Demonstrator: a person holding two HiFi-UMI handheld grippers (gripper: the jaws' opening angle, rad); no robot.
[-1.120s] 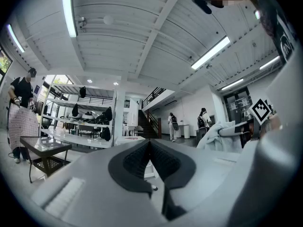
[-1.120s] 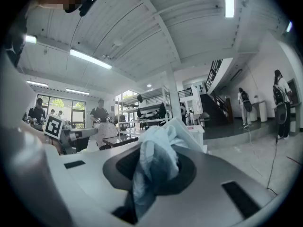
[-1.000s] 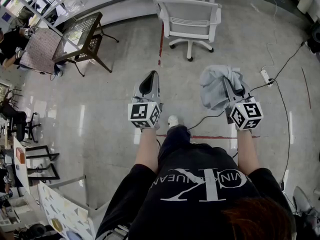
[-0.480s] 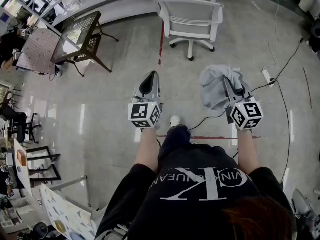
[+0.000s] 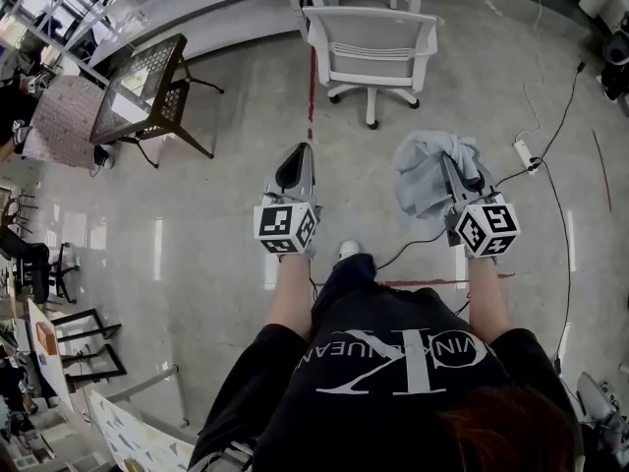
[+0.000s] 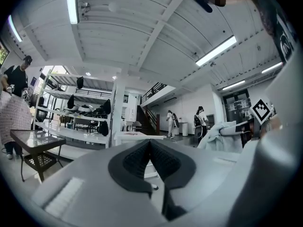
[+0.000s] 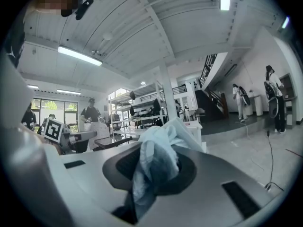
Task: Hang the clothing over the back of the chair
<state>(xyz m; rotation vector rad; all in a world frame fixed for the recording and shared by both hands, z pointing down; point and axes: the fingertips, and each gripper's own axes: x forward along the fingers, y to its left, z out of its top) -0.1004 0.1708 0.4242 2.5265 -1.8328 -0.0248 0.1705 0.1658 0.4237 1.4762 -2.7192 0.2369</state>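
Two arms reach straight out in front of the person, side by side and level. The left gripper (image 5: 297, 160) has its jaws pressed together with nothing in them. The right gripper (image 5: 454, 170) pinches the pale blue clothing (image 5: 421, 180), which hangs in a bunch over its jaws, above the floor. Farther ahead stands the white chair (image 5: 373, 42), well apart from both grippers. A black cable (image 5: 552, 131) lies on the floor to the right, and a dark table (image 5: 147, 77) stands off to the left.
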